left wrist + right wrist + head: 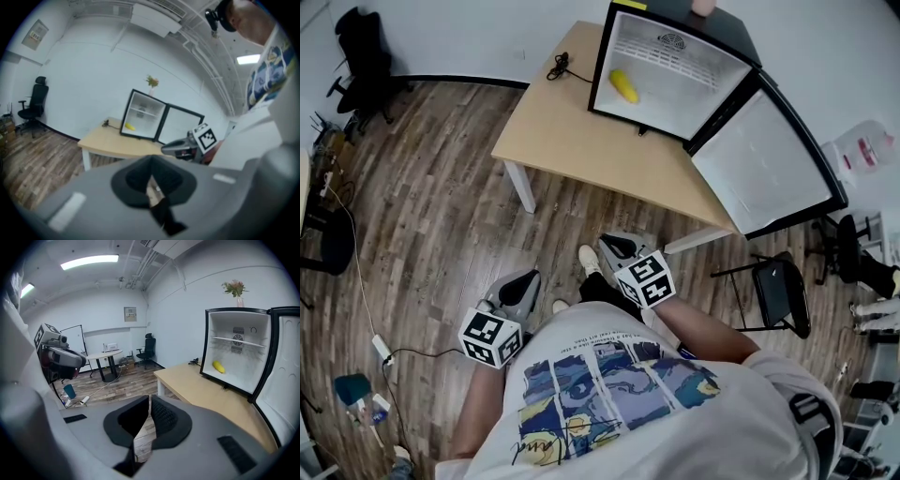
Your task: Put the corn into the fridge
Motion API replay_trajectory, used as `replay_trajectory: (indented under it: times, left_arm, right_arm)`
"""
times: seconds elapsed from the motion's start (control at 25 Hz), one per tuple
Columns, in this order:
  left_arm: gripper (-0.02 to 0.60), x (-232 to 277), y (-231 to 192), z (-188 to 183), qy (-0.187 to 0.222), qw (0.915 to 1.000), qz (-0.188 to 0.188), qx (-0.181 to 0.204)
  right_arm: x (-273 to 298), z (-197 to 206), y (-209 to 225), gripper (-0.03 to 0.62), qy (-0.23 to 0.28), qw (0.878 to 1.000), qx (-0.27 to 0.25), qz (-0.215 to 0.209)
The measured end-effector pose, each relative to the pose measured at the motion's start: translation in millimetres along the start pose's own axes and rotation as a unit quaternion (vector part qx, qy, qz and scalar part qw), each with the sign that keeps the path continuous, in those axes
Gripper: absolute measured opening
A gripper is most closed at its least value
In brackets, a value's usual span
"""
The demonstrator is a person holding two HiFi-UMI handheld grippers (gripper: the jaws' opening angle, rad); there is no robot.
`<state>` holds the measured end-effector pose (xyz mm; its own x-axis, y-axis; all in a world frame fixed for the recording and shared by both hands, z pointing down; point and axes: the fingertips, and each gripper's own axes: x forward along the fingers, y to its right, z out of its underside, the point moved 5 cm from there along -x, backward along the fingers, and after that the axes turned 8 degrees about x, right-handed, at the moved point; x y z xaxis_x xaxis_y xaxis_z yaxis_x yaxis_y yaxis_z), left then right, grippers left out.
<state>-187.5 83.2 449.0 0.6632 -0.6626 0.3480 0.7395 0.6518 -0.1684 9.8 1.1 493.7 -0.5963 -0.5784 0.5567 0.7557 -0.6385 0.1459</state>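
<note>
Corn, place: the corn (624,86) lies on its side on the floor of the fridge (698,94), towards the left wall, touching nothing else that I can see.
Task, as I read it: the corn is in, and only the door (764,164) stands swung wide.
Corn, handling: small, yellow and blunt-ended; I'd guess light and fairly stiff, with a bumpy skin that gives the pads some bite (real or toy, I can't tell from here).
Corn, where to hold: across the middle of its length, jaws square to the long axis, or it may roll away.
Fridge: black shell, smooth white lining, a thin wire shelf (236,342) high up.
Worktop: the worktop (581,131) is a pale, flat wooden top on white legs.
Floor: the floor (441,216) is brown planks with a worn grain.
Left hand-held gripper: the left hand-held gripper (528,278) has its jaws together on nothing, well back from the worktop.
Right hand-held gripper: the right hand-held gripper (614,246) is closed too, ribbed dark pads meeting, empty, held near the person's body.
</note>
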Motion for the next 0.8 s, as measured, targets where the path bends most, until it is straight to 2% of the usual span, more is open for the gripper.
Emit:
replay_trajectory:
  times: [0.8]
  left_arm:
    - [0.009,-3,6,8,0.001,0.9999,0.006,-0.010]
  right_arm:
    - [-6,-2,-18,0.015,0.000,0.999,-0.028,-0.020]
